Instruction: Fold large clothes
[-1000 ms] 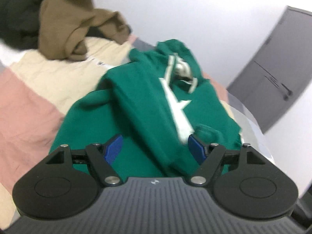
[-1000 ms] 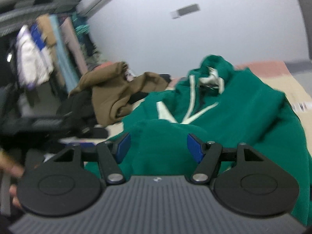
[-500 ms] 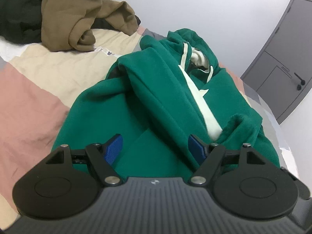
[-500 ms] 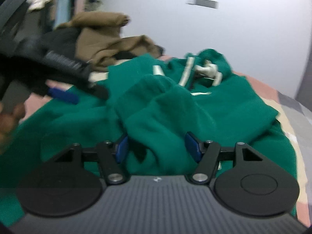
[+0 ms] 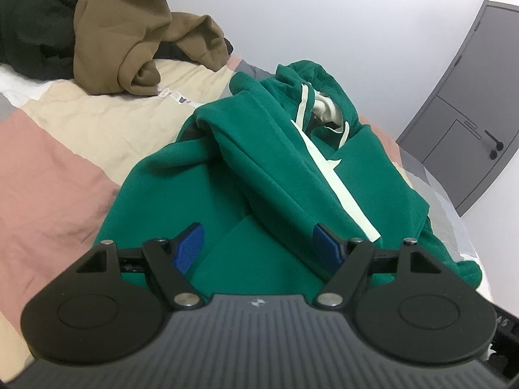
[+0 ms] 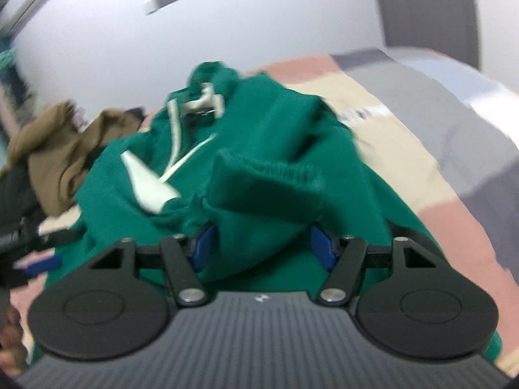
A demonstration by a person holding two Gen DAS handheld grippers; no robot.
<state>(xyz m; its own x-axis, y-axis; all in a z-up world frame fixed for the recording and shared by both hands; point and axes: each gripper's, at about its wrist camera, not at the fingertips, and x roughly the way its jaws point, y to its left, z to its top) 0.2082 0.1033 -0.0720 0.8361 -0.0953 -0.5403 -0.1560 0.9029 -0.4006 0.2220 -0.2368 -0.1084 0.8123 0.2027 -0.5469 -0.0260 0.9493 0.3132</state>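
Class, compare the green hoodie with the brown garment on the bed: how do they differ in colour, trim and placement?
The green hoodie is deep green with white stripes and drawstrings; the brown garment is plain tan.
The green hoodie lies spread out, one sleeve folded across its front; the brown garment sits in a crumpled heap.
The green hoodie lies right before the left claw; the brown garment lies farther back.
Both rest on the patchwork bedspread.

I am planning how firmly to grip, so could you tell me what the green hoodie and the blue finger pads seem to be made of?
The green hoodie looks like thick, matte fleece or sweatshirt knit: soft rounded folds, with a ribbed cuff in the right wrist view. The blue finger pads look like moulded rubber or plastic, going by their fine ridged texture; which one is unclear.
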